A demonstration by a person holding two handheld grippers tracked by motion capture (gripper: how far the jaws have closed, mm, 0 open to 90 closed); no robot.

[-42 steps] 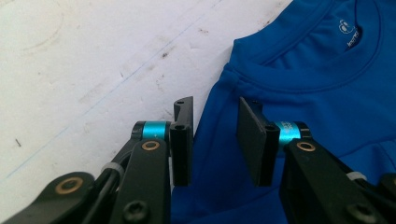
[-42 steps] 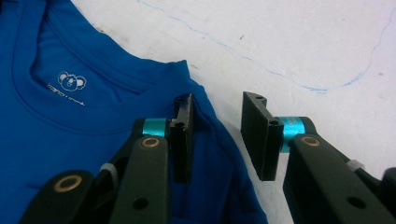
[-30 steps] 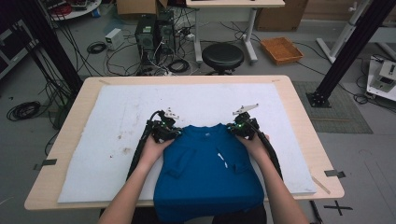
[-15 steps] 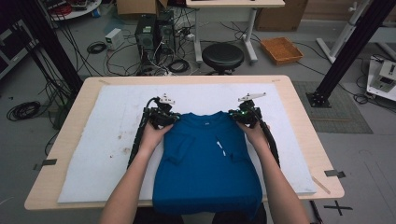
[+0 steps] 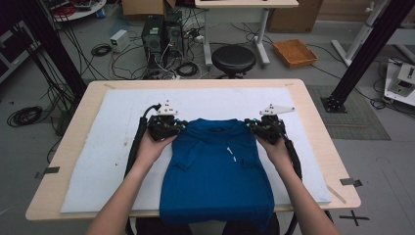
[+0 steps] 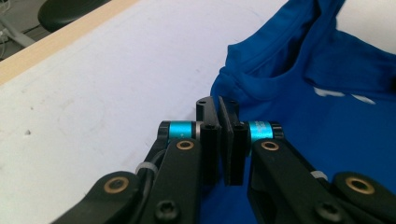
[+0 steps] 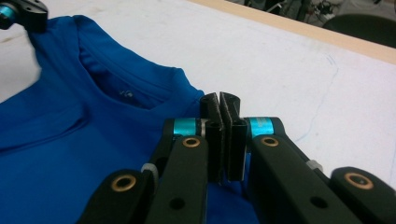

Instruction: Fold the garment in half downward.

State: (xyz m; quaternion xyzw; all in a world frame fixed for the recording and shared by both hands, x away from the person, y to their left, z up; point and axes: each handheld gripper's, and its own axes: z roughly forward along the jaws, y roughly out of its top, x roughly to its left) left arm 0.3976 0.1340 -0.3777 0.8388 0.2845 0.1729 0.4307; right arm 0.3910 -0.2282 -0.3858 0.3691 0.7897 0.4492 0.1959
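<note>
One blue shirt (image 5: pixel 215 171) | folded, collar up | drapes table edge (image 5: pixel 195 214)

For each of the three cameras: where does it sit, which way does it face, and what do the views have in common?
High view: above the person's table edge, facing forward and down; forearms, left gripper and right gripper at the shirt shoulders.
Left gripper view: rides the left gripper, looking along shut jaws at the collar.
Right gripper view: rides the right gripper, facing the collar; the other gripper at top left.
Shared: shirt and white mat.
</note>
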